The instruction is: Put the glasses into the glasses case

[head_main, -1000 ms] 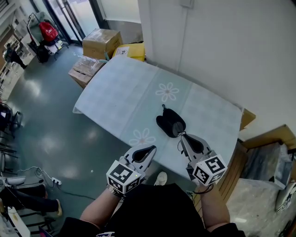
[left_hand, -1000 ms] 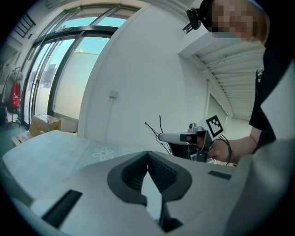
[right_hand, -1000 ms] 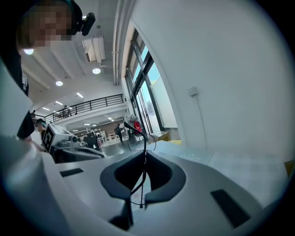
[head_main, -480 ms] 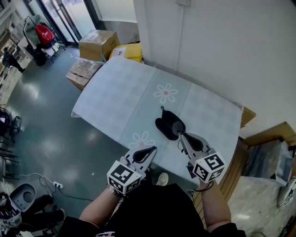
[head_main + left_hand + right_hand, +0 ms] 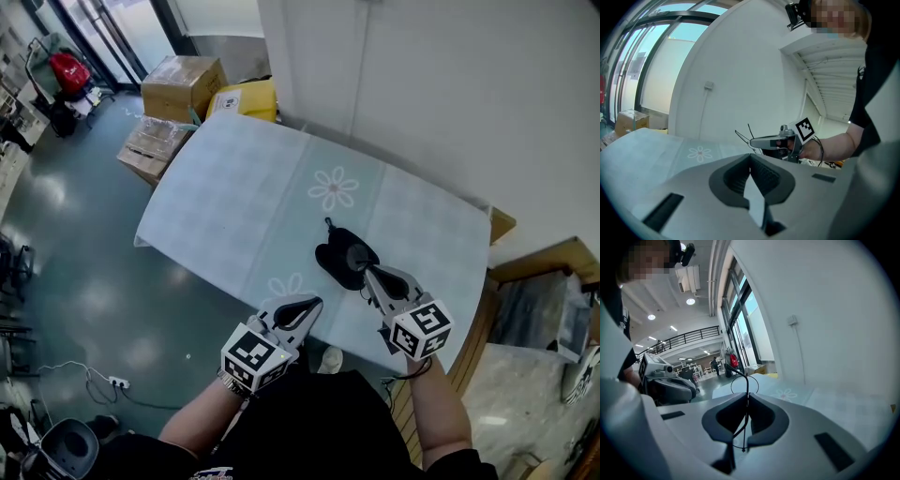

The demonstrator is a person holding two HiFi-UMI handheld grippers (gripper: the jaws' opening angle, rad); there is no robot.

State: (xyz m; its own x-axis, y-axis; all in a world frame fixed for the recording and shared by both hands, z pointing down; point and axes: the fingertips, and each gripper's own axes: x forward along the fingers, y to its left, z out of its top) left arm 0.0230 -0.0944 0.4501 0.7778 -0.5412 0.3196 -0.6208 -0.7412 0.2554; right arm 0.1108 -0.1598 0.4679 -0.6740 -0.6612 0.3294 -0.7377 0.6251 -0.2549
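the step in hand is the carry to the case: the glasses [image 5: 746,408] are already picked up and have not yet gone in. the right tool [image 5: 366,272] is clenched on them. its own view shows a thin wire frame pinched between the two jaws, with one round rim standing up just past the tips and more wire hanging below. in the head view the frame is too fine to trace.

the glasses case [image 5: 337,261] is a dark, rounded shape lying on the pale flowered surface [image 5: 234,197]. it sits close to the near edge and somewhat toward the right-hand end. the right tool's tips sit right at the case's near-right side, so the glasses are over or touching it; i cannot tell which. i also cannot tell from here whether the case is open, or which way its mouth faces.

the left tool [image 5: 307,302] is clenched on nothing: its jaws meet at the tips with only the surface showing through the gap behind them. it is at the near edge of the surface, near the case but apart from it.

as i judge it, the next move calls for lining the frame up with the case's mouth and easing it in lengthwise, then letting go only once it is seated. the case looks light, so it may slide when pushed. the free left tool would likely have to steady it or hold its mouth apart. the wire frame is slight, so a gentle hand is wanted.
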